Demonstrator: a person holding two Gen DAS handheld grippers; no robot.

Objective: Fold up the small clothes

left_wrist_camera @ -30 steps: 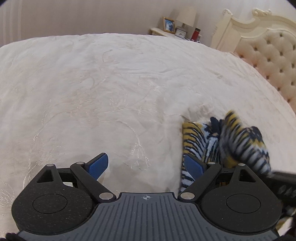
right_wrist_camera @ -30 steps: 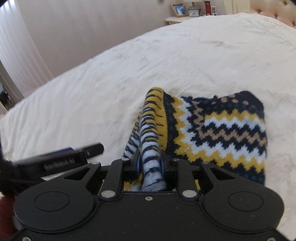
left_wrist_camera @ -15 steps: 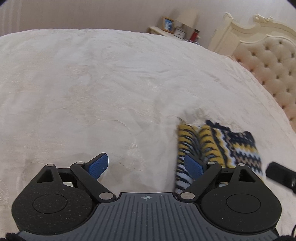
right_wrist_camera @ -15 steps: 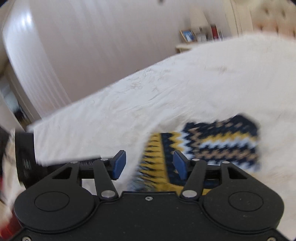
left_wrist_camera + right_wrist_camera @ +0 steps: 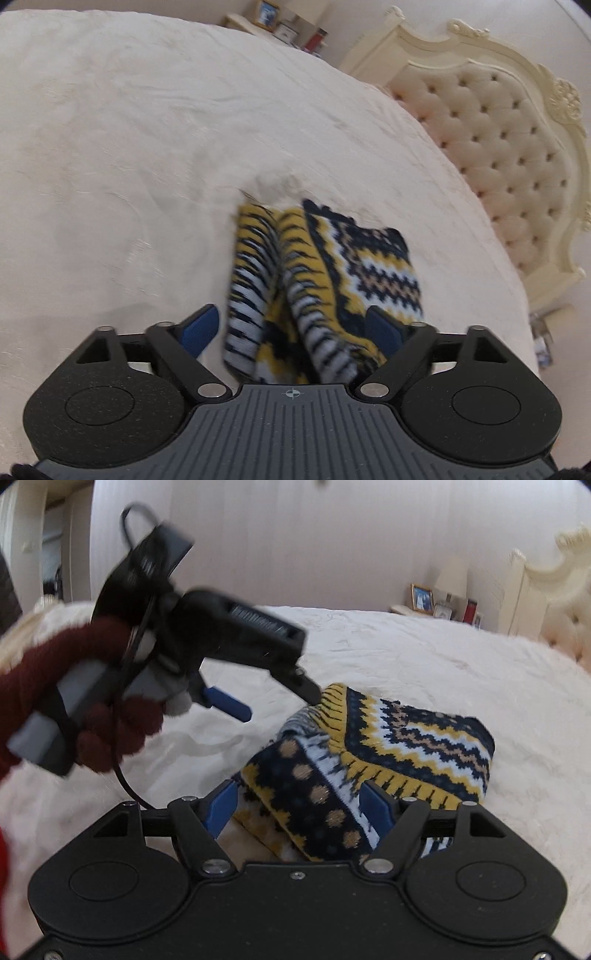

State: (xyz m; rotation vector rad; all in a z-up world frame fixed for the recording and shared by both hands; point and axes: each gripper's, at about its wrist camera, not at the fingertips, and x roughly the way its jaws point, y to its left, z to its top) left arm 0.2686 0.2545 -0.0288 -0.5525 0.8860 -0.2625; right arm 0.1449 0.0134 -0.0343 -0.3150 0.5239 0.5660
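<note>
The left gripper (image 5: 291, 330) stands wide, its jaws having just been closing a little; the knitted garment (image 5: 325, 280) lies between the blue pads (image 5: 199, 328) without either pad clearly pressing on it, so it is released rather than gripped. Only this view shows the garment's striped folds running up toward the tufted headboard (image 5: 517, 147).

The right gripper (image 5: 299, 806) also stands apart, its jaws having just been opening. The knit (image 5: 369, 749) passes between its pads (image 5: 373, 806), loose, with no squeeze to be seen. Only the right wrist view shows the left gripper (image 5: 280, 701) from outside: a hand in a dark red glove (image 5: 107, 731) holds its grey handle, and its black fingertip (image 5: 306, 690) sits just at the far edge of the yellow, navy and white zigzag garment. The garment rests bunched on the white bedspread (image 5: 443, 653), and a bedside table with a framed photo (image 5: 421, 598) stands far behind.
</note>
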